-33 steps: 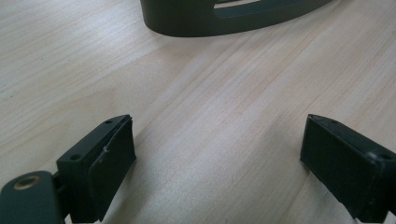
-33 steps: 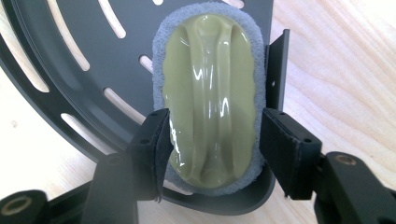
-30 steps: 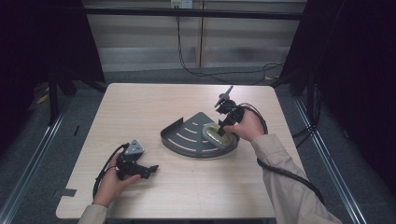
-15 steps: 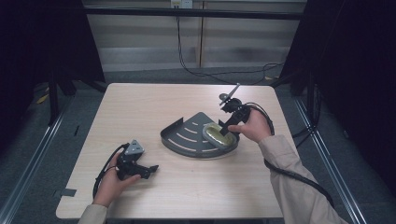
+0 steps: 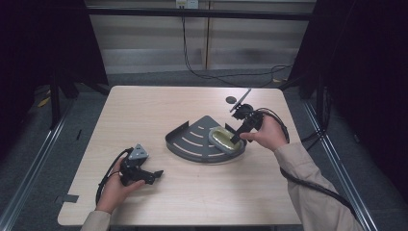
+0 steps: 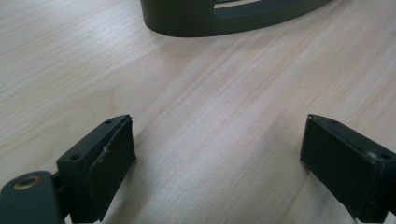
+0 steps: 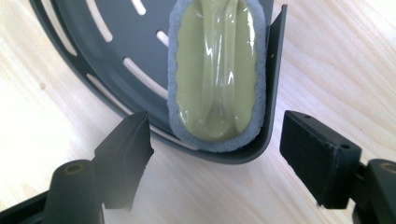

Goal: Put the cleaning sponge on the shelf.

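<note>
A dark grey fan-shaped slotted tray [image 5: 192, 139] lies mid-table. In its right corner rests an oval sponge [image 5: 223, 137] with a grey rim and a glossy olive-green top [image 7: 217, 65]. My right gripper [image 5: 236, 138] hovers just over the tray's right end, jaws wide apart with the tray corner [image 7: 261, 149] between them and nothing gripped. My left gripper [image 5: 153, 174] rests low on the wood near the front left, open and empty. The tray's curved wall [image 6: 224, 21] shows at the top of the left gripper view.
Pale wooden table [image 5: 144, 110] with dark curtains on both sides and floor rails beyond its edges. A small dark round mark [image 5: 231, 100] sits on the table behind the right hand. Cables trail from both grippers.
The right hand and gripper have drawn back slightly toward the right, away from the sponge, which stays in the tray. The left gripper has not moved.
</note>
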`<state>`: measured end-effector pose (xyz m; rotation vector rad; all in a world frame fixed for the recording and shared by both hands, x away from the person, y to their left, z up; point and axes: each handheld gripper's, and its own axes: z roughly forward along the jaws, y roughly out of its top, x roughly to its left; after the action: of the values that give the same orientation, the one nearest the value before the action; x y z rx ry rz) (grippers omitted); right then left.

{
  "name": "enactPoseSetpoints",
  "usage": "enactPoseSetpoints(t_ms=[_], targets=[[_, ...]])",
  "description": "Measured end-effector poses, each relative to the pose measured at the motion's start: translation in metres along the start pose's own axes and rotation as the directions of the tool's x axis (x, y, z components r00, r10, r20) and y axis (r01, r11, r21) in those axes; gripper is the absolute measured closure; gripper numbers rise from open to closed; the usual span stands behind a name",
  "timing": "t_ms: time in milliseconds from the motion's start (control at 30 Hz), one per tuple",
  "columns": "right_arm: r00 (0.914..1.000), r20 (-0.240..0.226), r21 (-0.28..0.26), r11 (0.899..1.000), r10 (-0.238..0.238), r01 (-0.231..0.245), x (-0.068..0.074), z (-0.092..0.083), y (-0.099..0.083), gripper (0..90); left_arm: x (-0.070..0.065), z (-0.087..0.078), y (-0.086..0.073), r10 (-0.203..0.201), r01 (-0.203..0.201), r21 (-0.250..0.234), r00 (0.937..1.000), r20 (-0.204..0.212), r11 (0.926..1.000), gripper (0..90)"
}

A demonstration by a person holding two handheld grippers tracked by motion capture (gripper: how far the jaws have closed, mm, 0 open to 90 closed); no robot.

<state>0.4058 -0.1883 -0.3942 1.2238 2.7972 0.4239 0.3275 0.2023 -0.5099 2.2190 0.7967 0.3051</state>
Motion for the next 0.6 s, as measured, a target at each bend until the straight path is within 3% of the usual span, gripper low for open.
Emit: enactPoseSetpoints(t_ms=[600], targets=[[0.9979, -0.026, 0.011, 0.998, -0.059, 0.06, 0.002, -0.008, -0.033, 24.1, 0.0, 0.0, 0.0, 0.005, -0.005, 0.005, 1.0, 0.001, 1.0, 9.5]])
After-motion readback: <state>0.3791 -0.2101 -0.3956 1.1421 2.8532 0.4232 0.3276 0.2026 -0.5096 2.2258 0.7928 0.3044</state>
